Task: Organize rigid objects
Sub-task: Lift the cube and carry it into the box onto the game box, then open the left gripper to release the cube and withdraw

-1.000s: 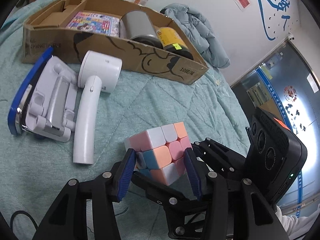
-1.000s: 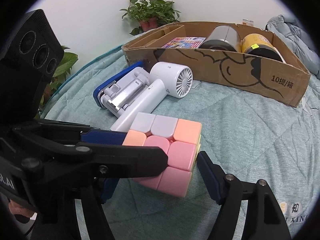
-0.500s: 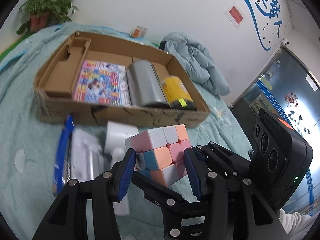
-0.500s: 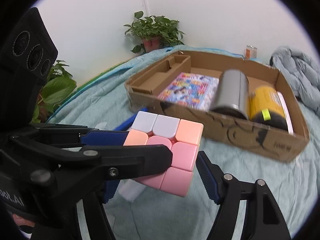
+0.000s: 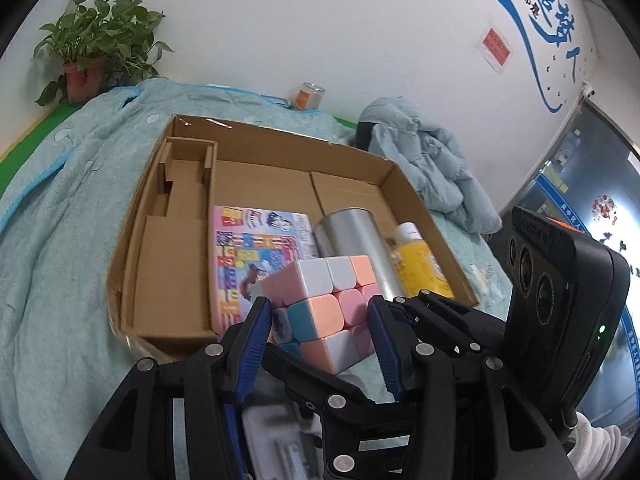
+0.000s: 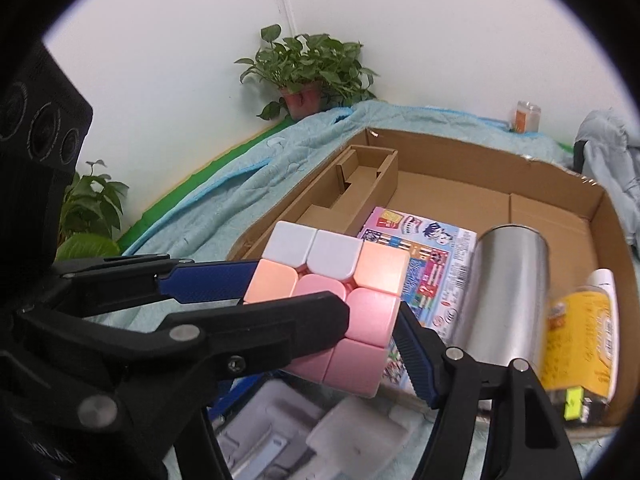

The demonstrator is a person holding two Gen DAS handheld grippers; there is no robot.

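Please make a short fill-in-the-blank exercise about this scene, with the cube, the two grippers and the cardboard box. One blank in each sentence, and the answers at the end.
1. Both the left gripper and the right gripper are clamped on the pastel ____.
2. Inside the cardboard box, the silver cylinder lies between the colourful booklet and the ____ bottle.
3. The box rests on a light ____ quilt.
4. A potted ____ stands by the white wall.

Missing words: cube; yellow; blue; plant
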